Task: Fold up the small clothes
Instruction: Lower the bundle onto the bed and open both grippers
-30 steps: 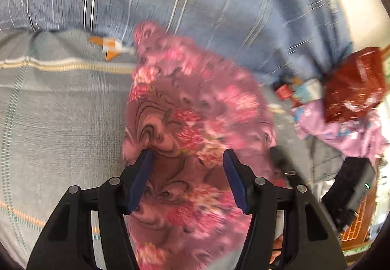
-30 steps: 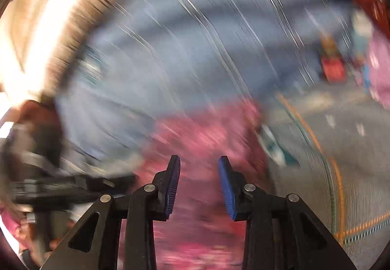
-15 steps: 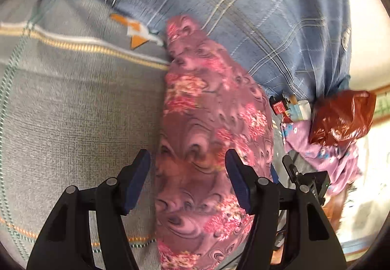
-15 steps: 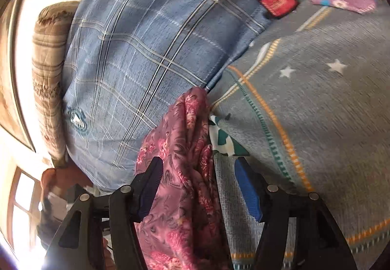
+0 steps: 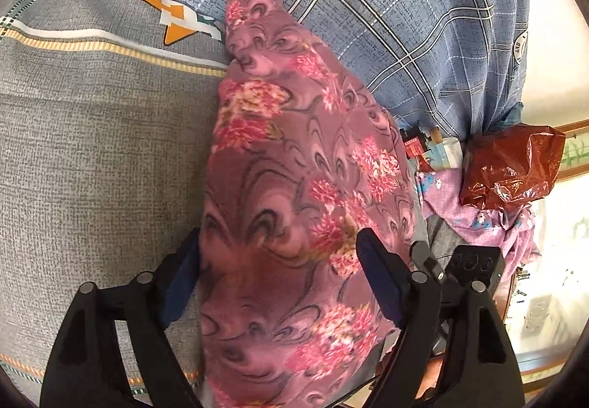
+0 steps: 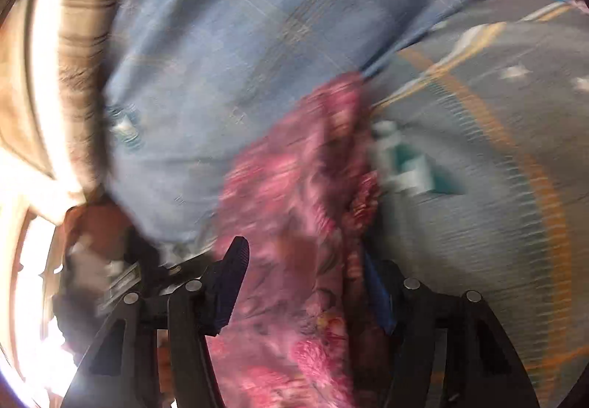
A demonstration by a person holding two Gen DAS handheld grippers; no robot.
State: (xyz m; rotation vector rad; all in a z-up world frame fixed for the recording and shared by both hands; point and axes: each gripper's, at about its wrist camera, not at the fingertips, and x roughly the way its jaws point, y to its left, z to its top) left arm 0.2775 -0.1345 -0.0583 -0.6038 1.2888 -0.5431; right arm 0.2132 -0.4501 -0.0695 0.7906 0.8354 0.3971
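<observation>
While right view blurs, floral garment (image 5: 294,194) sharp between both grippers' spread jaws, red bag (image 5: 511,165) left-view only

Open grey bedsheet (image 5: 92,150) lies left of the floral garment (image 5: 294,187); red bag (image 5: 511,165) clutter crowds its right.

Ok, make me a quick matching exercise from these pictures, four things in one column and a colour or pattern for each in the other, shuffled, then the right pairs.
Things:
1. garment between the jaws
2. plastic bag
3. plaid cloth
4. bedsheet

Descriptions:
A. grey with an orange stripe
B. purple with pink flowers
C. blue with pale crossing lines
D. shiny dark red

Pairs: 1-B, 2-D, 3-C, 4-A
</observation>
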